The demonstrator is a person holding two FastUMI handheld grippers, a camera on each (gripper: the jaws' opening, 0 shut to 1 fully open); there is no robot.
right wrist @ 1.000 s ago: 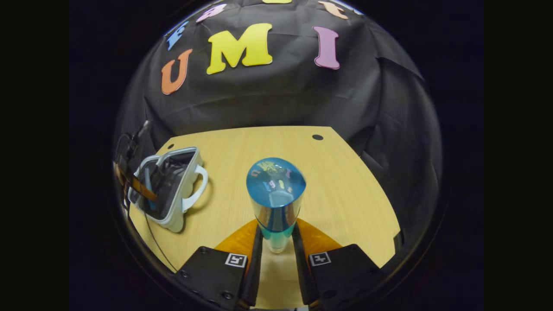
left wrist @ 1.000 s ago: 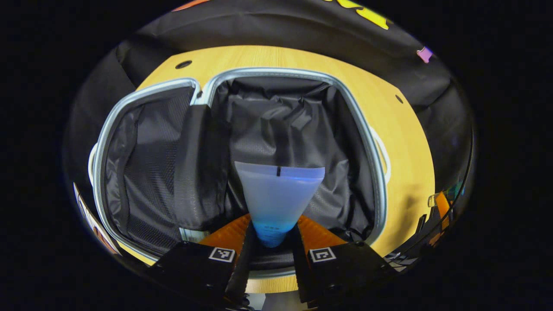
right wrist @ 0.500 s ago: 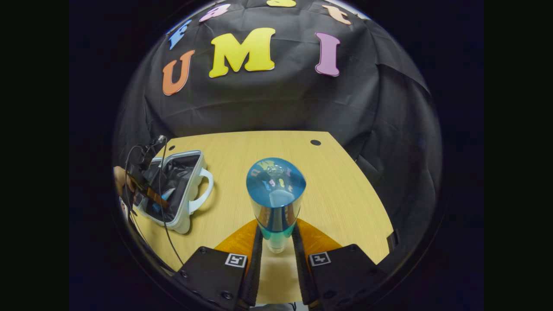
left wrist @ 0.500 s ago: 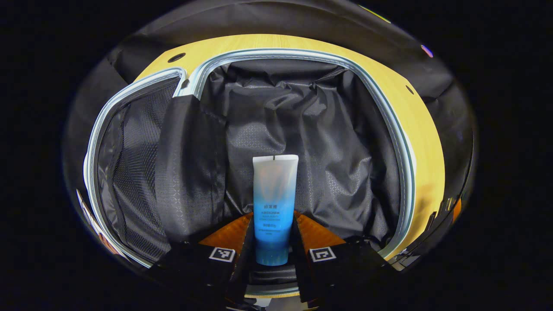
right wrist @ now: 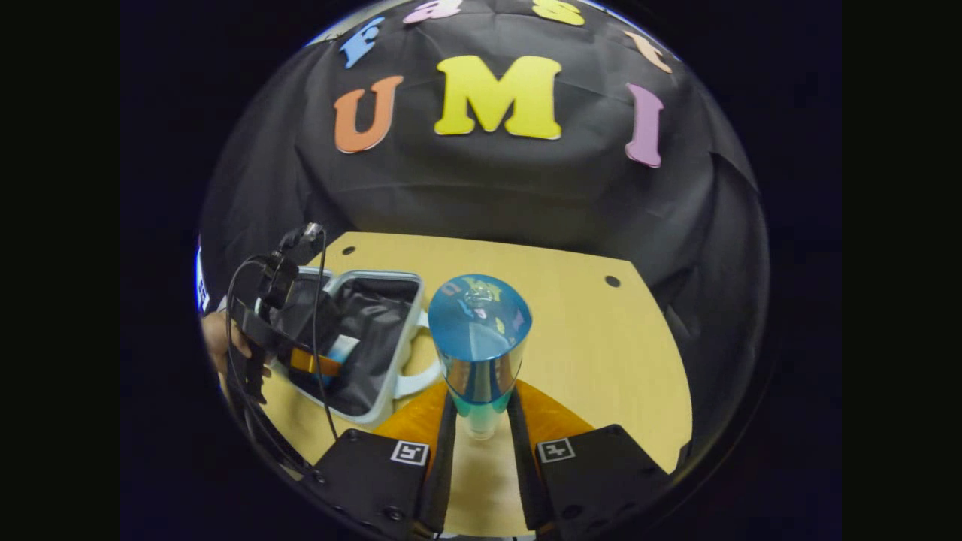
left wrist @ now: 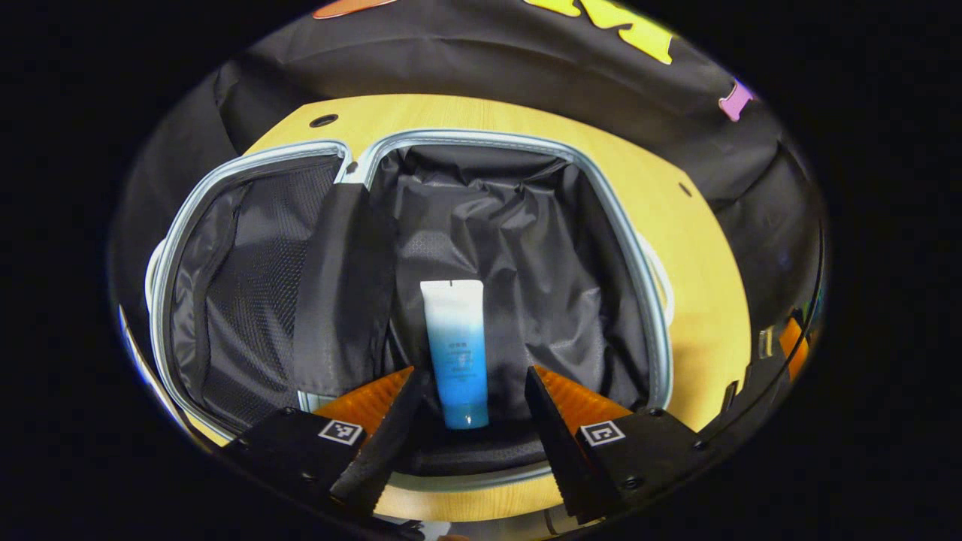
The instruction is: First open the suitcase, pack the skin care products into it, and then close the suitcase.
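Just let go: my left hand-held gripper (left wrist: 470, 394) now wide, tube (left wrist: 454, 349) lying in open suitcase (left wrist: 654, 300). Right hand-held gripper (right wrist: 481, 428) holds bottle (right wrist: 479, 342) over desk (right wrist: 601, 353); that's next.

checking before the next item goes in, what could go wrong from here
The right gripper pinches its bottle low on the body, with the wide blue cap above, so it might tip as it travels. The tube lies loose in the open suitcase and could get knocked by the incoming bottle. The left gripper, open, hovers over the case, so the two could collide.
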